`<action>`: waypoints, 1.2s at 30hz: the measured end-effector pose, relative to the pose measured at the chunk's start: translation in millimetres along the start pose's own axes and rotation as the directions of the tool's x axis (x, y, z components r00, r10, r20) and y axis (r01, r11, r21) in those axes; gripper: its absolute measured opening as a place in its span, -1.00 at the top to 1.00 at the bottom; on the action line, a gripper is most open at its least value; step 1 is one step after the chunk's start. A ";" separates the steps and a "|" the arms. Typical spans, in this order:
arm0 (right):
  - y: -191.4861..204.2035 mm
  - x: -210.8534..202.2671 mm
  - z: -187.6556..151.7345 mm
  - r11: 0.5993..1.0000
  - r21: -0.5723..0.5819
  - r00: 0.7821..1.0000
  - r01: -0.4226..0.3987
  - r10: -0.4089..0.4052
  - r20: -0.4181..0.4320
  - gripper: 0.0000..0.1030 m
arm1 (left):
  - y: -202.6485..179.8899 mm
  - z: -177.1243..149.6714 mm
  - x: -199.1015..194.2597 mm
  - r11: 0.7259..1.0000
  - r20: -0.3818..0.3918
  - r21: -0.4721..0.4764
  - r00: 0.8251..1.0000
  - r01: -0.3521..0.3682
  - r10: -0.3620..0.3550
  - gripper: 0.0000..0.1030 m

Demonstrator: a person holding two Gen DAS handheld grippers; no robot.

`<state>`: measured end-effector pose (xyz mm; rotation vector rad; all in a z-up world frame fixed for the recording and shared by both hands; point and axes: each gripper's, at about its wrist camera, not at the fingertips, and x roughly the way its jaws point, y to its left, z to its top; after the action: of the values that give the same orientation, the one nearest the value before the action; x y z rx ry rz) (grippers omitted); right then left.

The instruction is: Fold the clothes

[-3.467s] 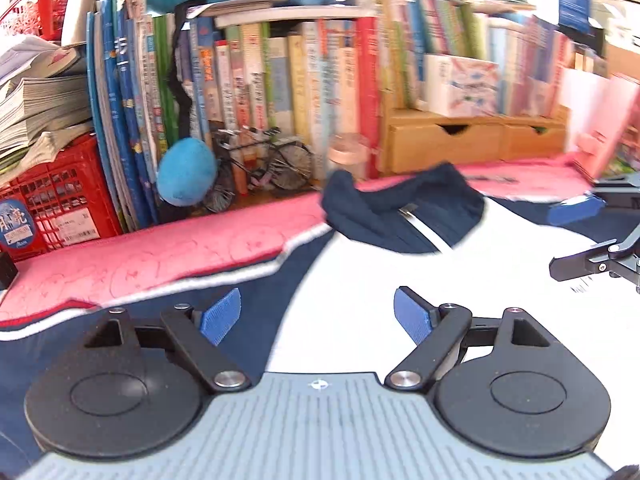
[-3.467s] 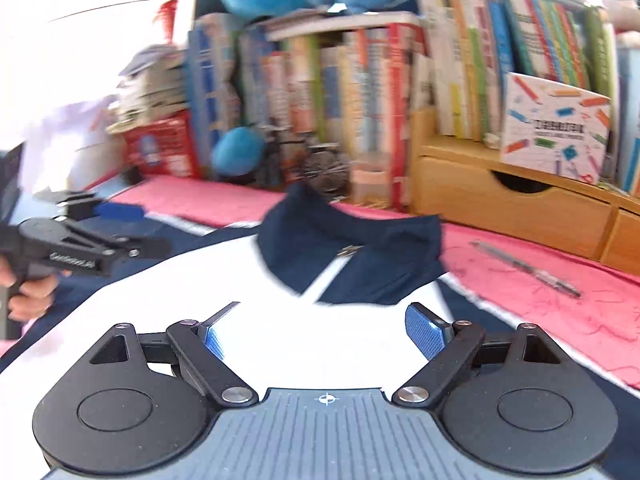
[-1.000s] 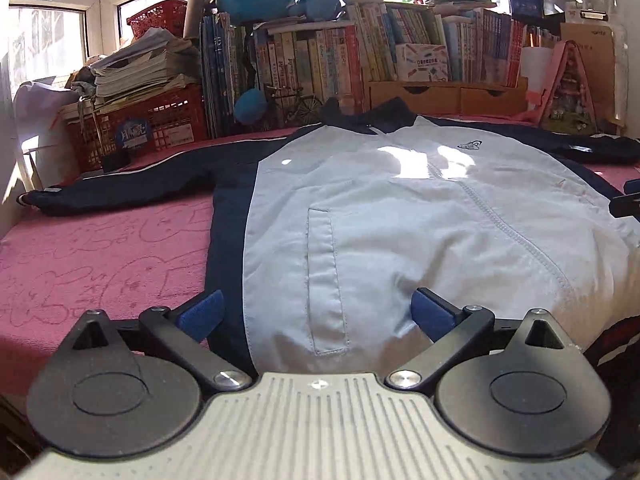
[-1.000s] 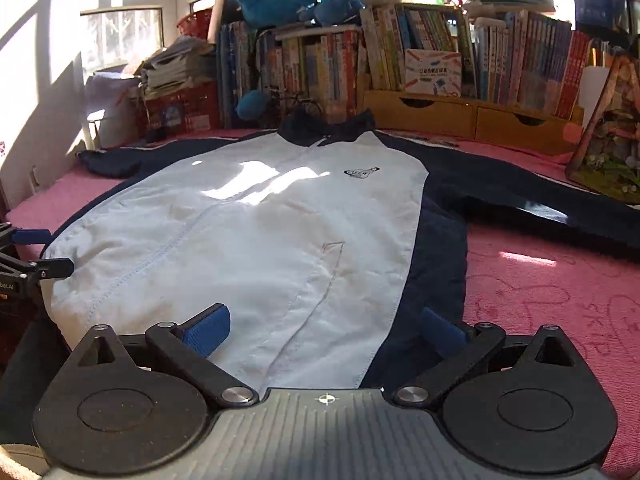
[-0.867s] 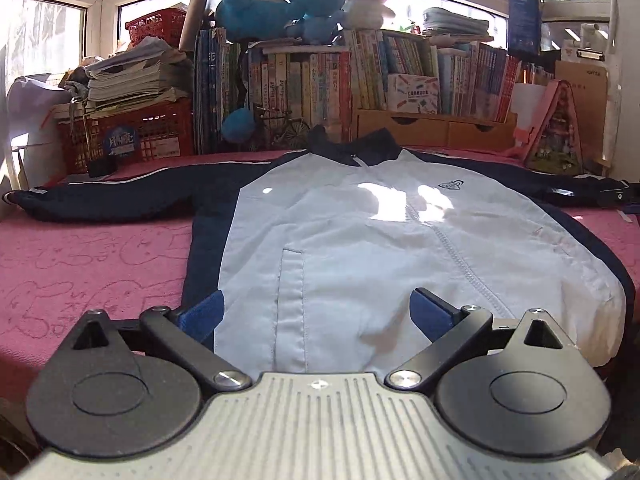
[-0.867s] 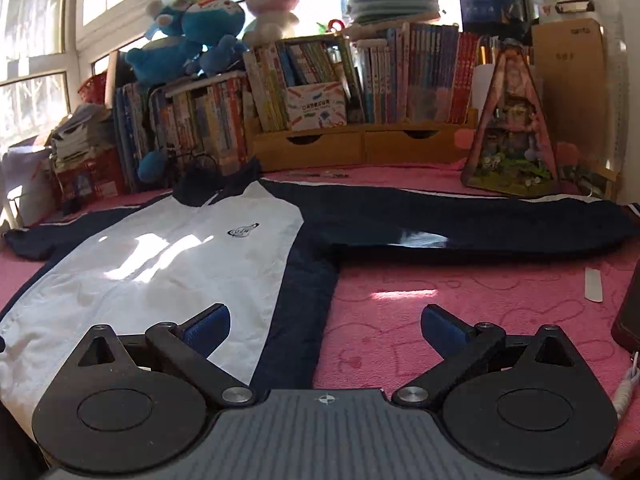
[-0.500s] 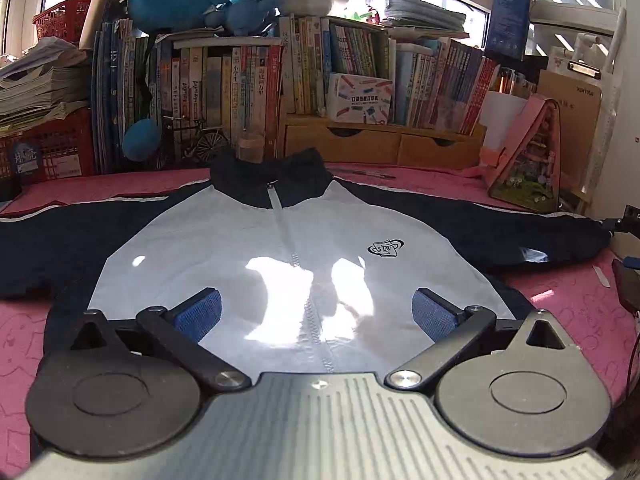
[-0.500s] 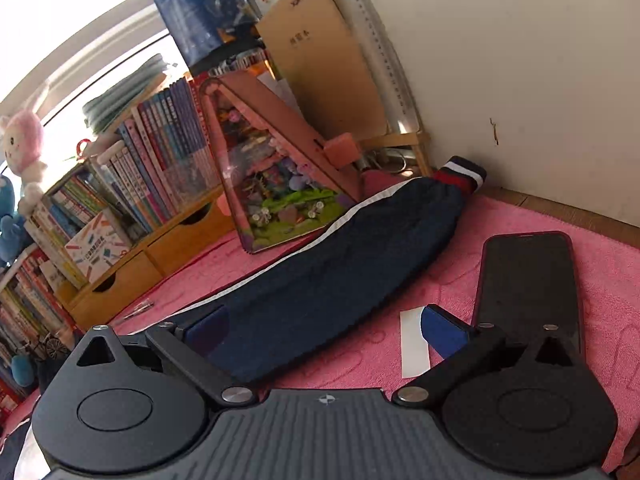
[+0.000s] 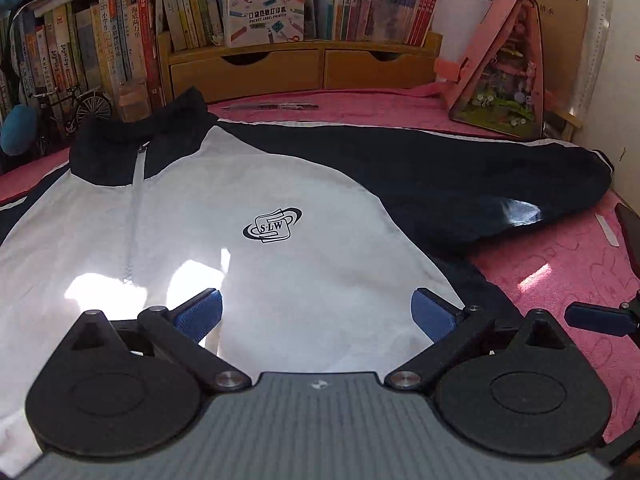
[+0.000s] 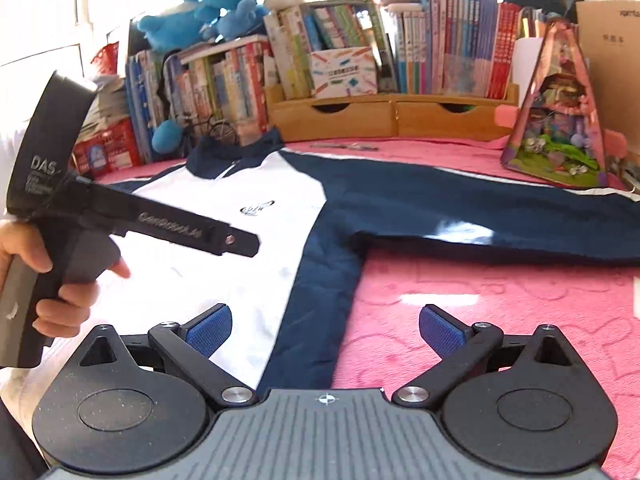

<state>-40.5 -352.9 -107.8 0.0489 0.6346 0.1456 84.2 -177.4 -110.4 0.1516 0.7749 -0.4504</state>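
A white and navy zip jacket (image 9: 280,200) lies flat, front up, on a pink cloth (image 9: 560,264), collar toward the bookshelf. Its navy right-hand sleeve (image 9: 480,176) stretches out to the right. My left gripper (image 9: 316,312) is open and empty above the jacket's white chest. My right gripper (image 10: 324,326) is open and empty above the jacket's navy side panel (image 10: 320,280) and the pink cloth (image 10: 500,288). The jacket (image 10: 256,248) and its sleeve (image 10: 500,216) also show in the right wrist view, where the left gripper's arm and the hand holding it cross at the left.
A bookshelf with wooden drawers (image 9: 300,68) and several books lines the back. A pink triangular model house (image 9: 504,80) stands at the back right. A pen (image 9: 276,107) lies behind the collar. A dark phone (image 9: 632,236) lies at the right edge. The wall is close on the right.
The left gripper has moved closer to the jacket's chest and logo. The right gripper has swung back from the sleeve cuff and phone toward the jacket's side. Both stayed open.
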 end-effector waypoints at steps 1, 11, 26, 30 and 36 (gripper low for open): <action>7.7 8.2 -1.6 1.000 -0.012 0.999 0.023 -0.023 -0.023 -0.97 | -2.7 2.4 4.8 1.000 -0.008 0.010 1.000 -0.011 0.011 -0.97; 19.2 22.2 -5.7 0.992 -0.017 0.992 0.128 -0.129 -0.020 -1.00 | 4.1 52.7 72.9 0.992 -0.069 -0.046 0.991 -0.117 0.113 -1.00; 17.4 22.3 -5.9 0.991 -0.007 0.991 0.131 -0.131 -0.019 -1.00 | 31.3 137.9 163.2 0.957 -0.067 -0.148 0.968 -0.248 0.240 -1.00; 17.4 22.8 -5.3 0.991 -0.002 0.991 0.132 -0.132 -0.020 -1.00 | 35.6 148.5 174.2 0.953 -0.065 -0.160 0.966 -0.257 0.250 -1.00; 17.5 22.6 -5.2 0.991 0.001 0.991 0.133 -0.133 -0.020 -1.00 | 35.1 135.8 133.5 0.981 -0.011 -0.074 0.984 -0.178 0.178 -0.91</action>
<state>-27.7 -332.2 -123.6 0.0069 0.6556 0.0165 270.4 -230.8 -109.2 0.1509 0.7741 -0.2515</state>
